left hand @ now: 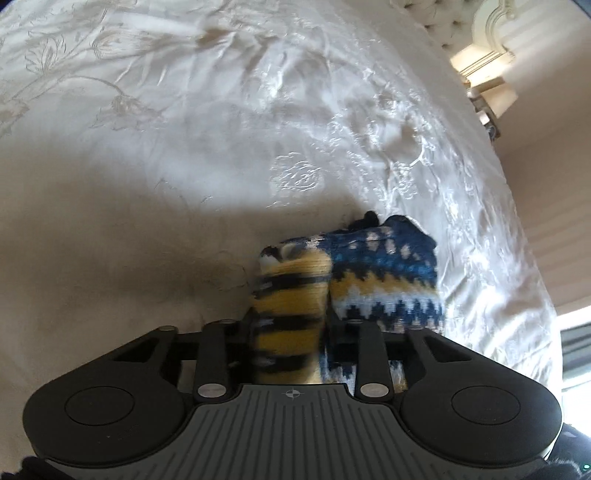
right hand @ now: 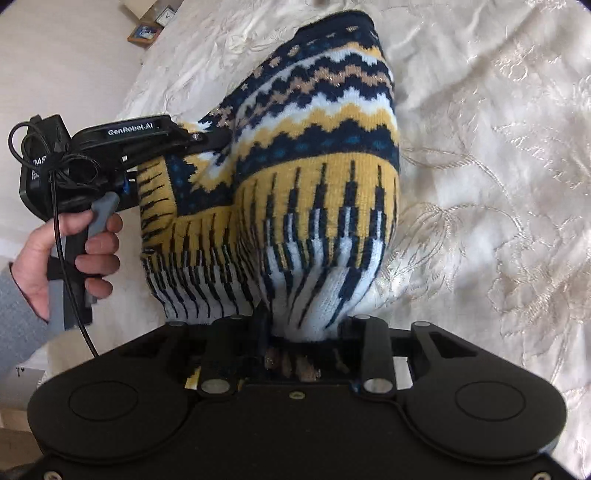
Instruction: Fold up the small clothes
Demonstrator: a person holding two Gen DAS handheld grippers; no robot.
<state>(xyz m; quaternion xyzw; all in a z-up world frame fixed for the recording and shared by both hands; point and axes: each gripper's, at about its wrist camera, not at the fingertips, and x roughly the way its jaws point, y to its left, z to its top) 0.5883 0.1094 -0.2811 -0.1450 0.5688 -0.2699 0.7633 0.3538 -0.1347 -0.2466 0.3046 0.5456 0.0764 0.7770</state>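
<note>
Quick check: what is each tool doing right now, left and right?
Left tool: closed on the patterned knit sweater.
Right tool: closed on the same sweater's white-and-navy edge, lifted off the bedspread.

There was one knitted garment, patterned in navy, yellow and white, and one embroidered white bedspread under it. Two grippers were counted: the left gripper and the right gripper, each with two fingers. One bare hand showed, with one grey sleeve at its wrist and one black cable hanging past it. Far off on the floor lay one small framed picture and one small clock beside it. One white carved furniture piece stood by the bed.
</note>
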